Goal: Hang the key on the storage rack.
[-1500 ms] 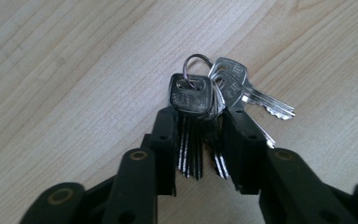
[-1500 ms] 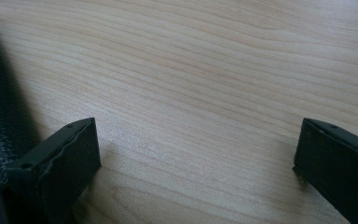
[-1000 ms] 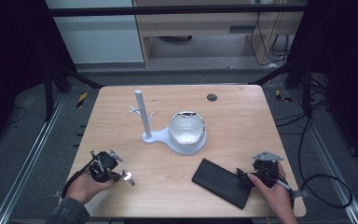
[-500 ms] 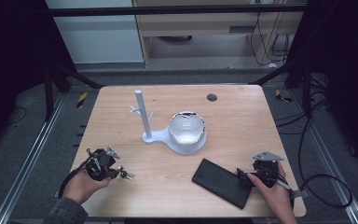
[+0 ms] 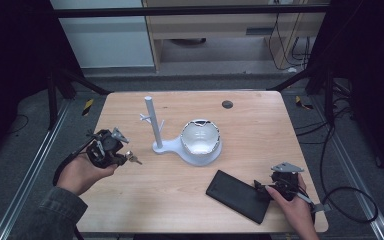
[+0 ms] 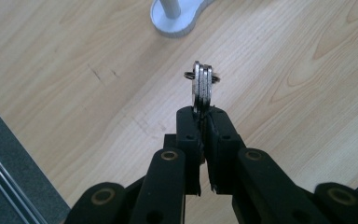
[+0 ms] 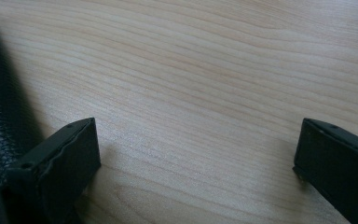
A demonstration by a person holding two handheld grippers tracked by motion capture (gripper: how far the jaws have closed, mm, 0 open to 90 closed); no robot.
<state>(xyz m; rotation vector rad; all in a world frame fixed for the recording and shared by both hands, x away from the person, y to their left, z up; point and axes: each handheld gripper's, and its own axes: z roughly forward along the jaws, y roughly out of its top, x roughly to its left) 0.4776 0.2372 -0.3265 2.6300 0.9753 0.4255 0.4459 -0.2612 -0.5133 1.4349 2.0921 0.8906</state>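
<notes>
- Left hand-held gripper (image 5: pixel 122 156): held above the left part of the bench (image 5: pixel 260 130), clear of its surface. In the left gripper view its jaws stand pressed together on a bunch of keys (image 6: pixel 202 86); the flat key blades are pinched edge-on between the pads and a wire ring runs through their tops.
- Keys, location: in the high view they project from the left hand-held gripper's tip toward the white stand (image 5: pixel 152 131), well short of it and off the bench.
- White stand: upright post with short side pegs partway up, set on a flat white base near the bench centre. The base widens to the right into a round dish (image 5: pixel 200 139) with a pale, shiny lining.
- Right hand-held gripper (image 5: pixel 270 187): low at the bench's near right corner, held by the person's right hand (image 5: pixel 292 207). The right gripper view shows its jaws set wide apart with bare wood between them; nothing is gripped.
- Black case (image 5: pixel 239 196): flat, leather-grained, lying on the bench just left of the right hand-held gripper. Its right end is just beside the gripper's jaw; whether they touch cannot be told.
- Small dark disc (image 5: pixel 227 104): lies flat near the far edge of the bench, well apart from everything else.
- A cable (image 5: pixel 347 200) trails from the right hand-held gripper off the bench's right side.
</notes>
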